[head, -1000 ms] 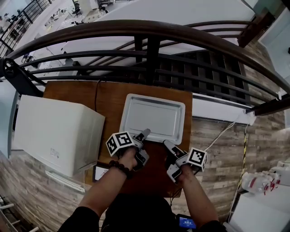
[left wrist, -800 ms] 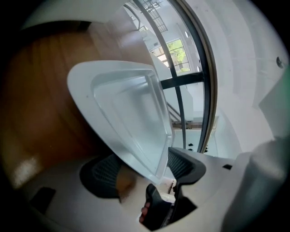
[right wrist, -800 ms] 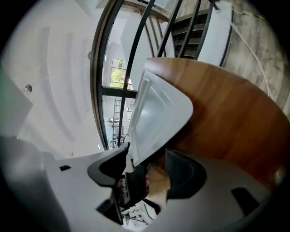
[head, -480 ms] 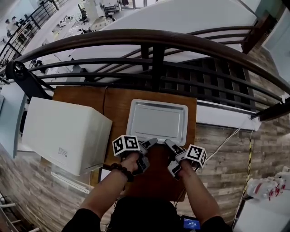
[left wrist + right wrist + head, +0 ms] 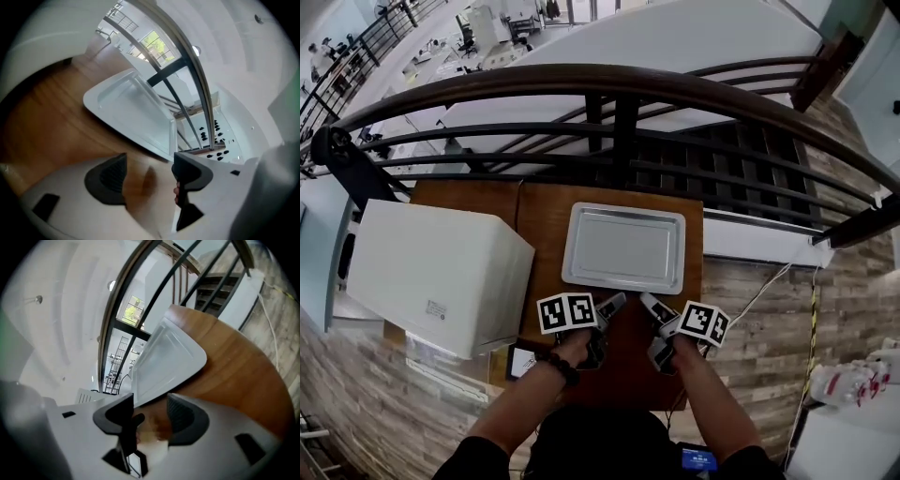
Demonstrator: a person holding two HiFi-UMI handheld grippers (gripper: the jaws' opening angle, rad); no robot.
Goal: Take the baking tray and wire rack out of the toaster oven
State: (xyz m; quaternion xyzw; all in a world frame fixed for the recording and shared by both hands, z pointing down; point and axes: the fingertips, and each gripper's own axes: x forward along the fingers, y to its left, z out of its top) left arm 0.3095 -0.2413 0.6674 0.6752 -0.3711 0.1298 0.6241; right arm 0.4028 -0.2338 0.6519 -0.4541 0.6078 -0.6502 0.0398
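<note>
The silver baking tray (image 5: 623, 246) lies flat and empty on the wooden table (image 5: 546, 208), to the right of the white toaster oven (image 5: 436, 274). No wire rack shows in any view. My left gripper (image 5: 608, 307) is just short of the tray's near edge, apart from it. Its jaws have just been opening and stand open with only table between them (image 5: 147, 172). My right gripper (image 5: 654, 308) is beside it, also clear of the tray (image 5: 164, 357). Its jaws have just been closing but remain open and empty (image 5: 150, 417). The tray (image 5: 131, 110) lies ahead of the left jaws.
A dark metal railing (image 5: 619, 82) curves along the far side of the table, with a drop to a lower floor behind it. A small black-and-white card (image 5: 521, 361) lies by the oven's near corner. A white cable (image 5: 761, 291) runs along the brick-patterned floor at right.
Both grippers have drawn back a little from the tray's near edge. The left gripper has rolled, so its marker cube faces up more. The tray has not moved.
</note>
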